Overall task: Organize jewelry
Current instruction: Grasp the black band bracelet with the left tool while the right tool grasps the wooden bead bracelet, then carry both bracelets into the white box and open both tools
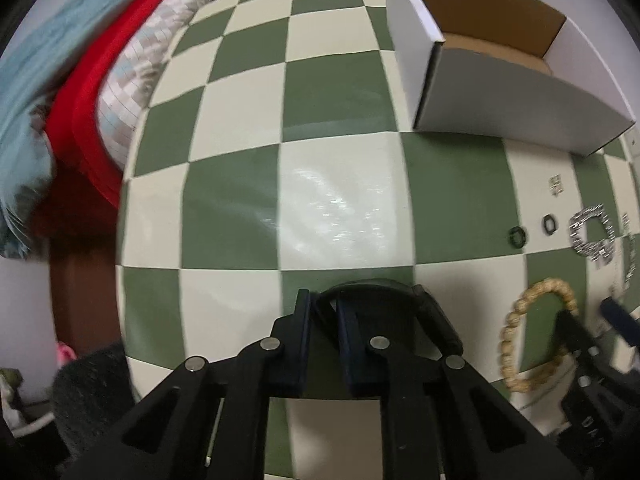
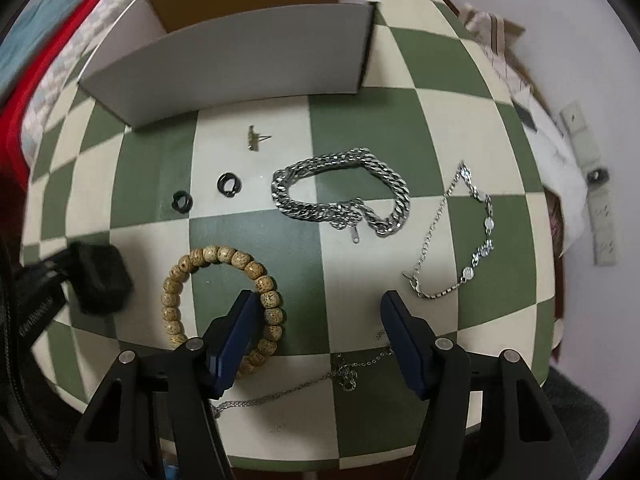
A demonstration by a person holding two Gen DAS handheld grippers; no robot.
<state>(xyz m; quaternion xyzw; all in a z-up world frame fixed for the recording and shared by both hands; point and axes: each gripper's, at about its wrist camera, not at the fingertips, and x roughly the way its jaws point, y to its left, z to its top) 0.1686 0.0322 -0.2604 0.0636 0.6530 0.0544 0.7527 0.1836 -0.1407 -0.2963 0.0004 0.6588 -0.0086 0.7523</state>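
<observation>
My left gripper (image 1: pixel 324 304) is shut on a black bangle-like band (image 1: pixel 434 312) that arcs out to its right, low over the checkered table. My right gripper (image 2: pixel 320 308) is open, its left finger over a wooden bead bracelet (image 2: pixel 176 288). Ahead of it lie a heavy silver chain bracelet (image 2: pixel 340 192), a thin silver crystal bracelet (image 2: pixel 476 236), two black rings (image 2: pixel 227 185) (image 2: pixel 182 201), a small stud earring (image 2: pixel 253 138) and a fine chain (image 2: pixel 320 380). An open white cardboard box (image 2: pixel 240 60) stands behind; it also shows in the left wrist view (image 1: pixel 500 92).
Folded red, blue and patterned cloth (image 1: pixel 80 92) lies at the table's left edge. Papers and a white power strip (image 2: pixel 592 184) lie off the right edge. The left gripper shows in the right wrist view (image 2: pixel 100 276) beside the bead bracelet.
</observation>
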